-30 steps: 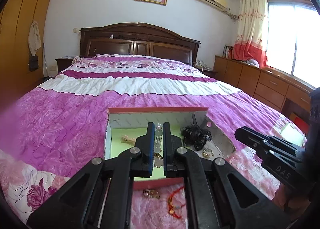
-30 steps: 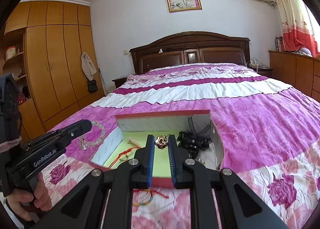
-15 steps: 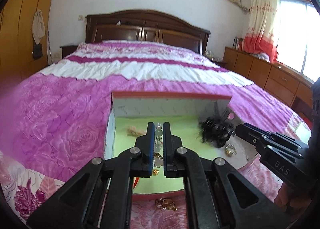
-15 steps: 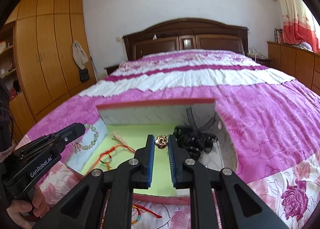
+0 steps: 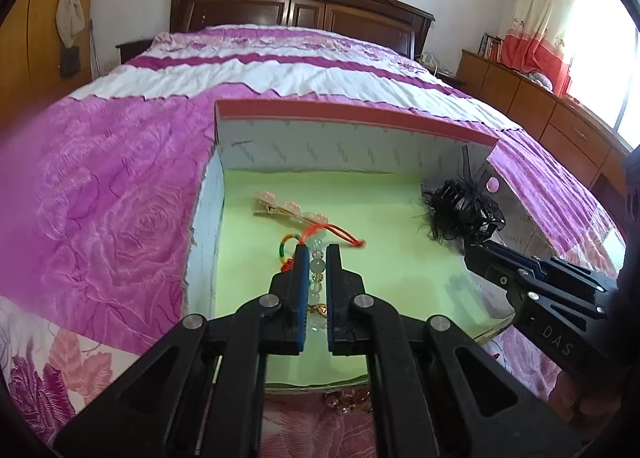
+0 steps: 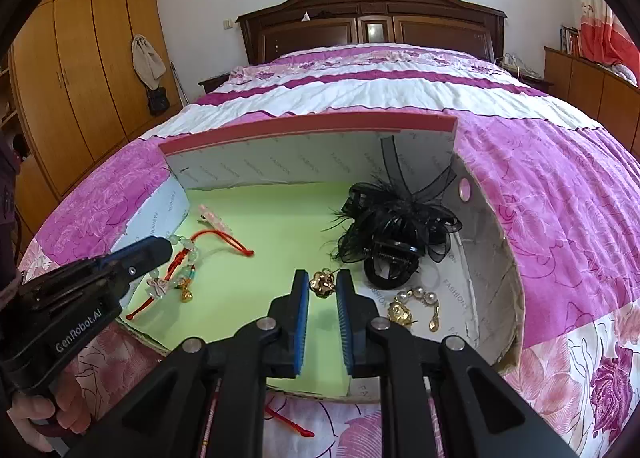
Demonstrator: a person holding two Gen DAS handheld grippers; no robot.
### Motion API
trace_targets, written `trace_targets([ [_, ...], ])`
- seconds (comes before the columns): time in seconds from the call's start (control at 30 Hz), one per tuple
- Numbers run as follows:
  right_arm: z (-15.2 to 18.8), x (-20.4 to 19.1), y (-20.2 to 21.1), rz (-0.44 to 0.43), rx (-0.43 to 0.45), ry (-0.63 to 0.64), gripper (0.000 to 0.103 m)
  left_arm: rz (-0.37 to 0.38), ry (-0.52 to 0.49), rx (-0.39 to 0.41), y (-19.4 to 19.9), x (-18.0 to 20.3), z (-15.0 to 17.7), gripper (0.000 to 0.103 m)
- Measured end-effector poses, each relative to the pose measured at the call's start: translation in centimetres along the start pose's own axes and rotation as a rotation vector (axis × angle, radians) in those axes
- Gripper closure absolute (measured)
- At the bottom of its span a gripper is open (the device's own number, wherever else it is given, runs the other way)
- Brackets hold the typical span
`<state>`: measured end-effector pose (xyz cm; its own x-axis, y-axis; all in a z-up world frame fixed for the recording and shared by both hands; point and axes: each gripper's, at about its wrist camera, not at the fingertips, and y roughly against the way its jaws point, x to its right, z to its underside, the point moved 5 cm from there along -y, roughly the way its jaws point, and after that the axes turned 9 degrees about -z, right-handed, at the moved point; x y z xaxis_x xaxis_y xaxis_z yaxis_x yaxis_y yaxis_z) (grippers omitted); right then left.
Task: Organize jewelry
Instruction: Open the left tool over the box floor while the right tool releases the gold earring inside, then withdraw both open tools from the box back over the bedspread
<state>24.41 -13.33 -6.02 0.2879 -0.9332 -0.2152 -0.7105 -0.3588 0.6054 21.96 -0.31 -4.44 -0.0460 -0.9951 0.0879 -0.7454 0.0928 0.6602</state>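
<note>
I'm seeing a pale bead bracelet (image 5: 317,266) pinched upright over the box's (image 6: 308,125) green floor, a small gold flower charm (image 6: 322,283) likewise held, red cords (image 6: 224,240) lying left, black hair clips (image 6: 394,234) heaped right, a pearl-and-gold piece (image 6: 414,304) beside them.

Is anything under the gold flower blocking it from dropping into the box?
No. The right gripper holds the gold flower over bare green box floor; the black hair clip sits to its right.

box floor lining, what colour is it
Pale lime green; the box floor lining shows best in the right wrist view.
</note>
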Motion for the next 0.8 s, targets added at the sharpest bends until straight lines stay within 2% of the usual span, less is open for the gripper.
trace_targets([
  [0.07, -0.1, 0.0, -0.1, -0.002, -0.006, -0.009, 0.086, -0.002, 0.002, -0.014, -0.1, -0.1, 0.0, 0.101],
  [0.1, -0.1, 0.1, -0.1, -0.005, -0.009, -0.014, 0.085, -0.009, 0.003, -0.021, -0.1, -0.1, 0.1, 0.097],
  [0.13, -0.1, 0.0, -0.1, -0.009, -0.012, -0.015, 0.081, -0.013, 0.004, -0.025, -0.3, -0.2, 0.1, 0.091],
  [0.17, -0.2, -0.1, -0.1, -0.014, -0.015, -0.017, 0.079, -0.012, 0.004, -0.028, -0.2, -0.2, 0.1, 0.09],
  [0.23, -0.2, -0.3, 0.0, -0.026, -0.013, -0.016, 0.066, -0.013, 0.0, -0.026, 0.1, -0.1, 0.0, 0.083],
  [0.27, -0.3, -0.4, 0.1, -0.035, -0.01, -0.018, 0.065, -0.012, -0.001, -0.02, 0.3, -0.1, 0.0, 0.081],
  [0.6, -1.3, -0.5, 3.6, -0.096, 0.052, -0.088, 0.064, 0.027, -0.021, 0.01, 3.7, 0.4, -0.5, 0.077],
  [0.8, -1.1, -0.7, 6.5, -0.117, 0.08, -0.1, 0.064, 0.043, -0.016, -0.041, 4.9, 0.3, 0.2, 0.077],
])
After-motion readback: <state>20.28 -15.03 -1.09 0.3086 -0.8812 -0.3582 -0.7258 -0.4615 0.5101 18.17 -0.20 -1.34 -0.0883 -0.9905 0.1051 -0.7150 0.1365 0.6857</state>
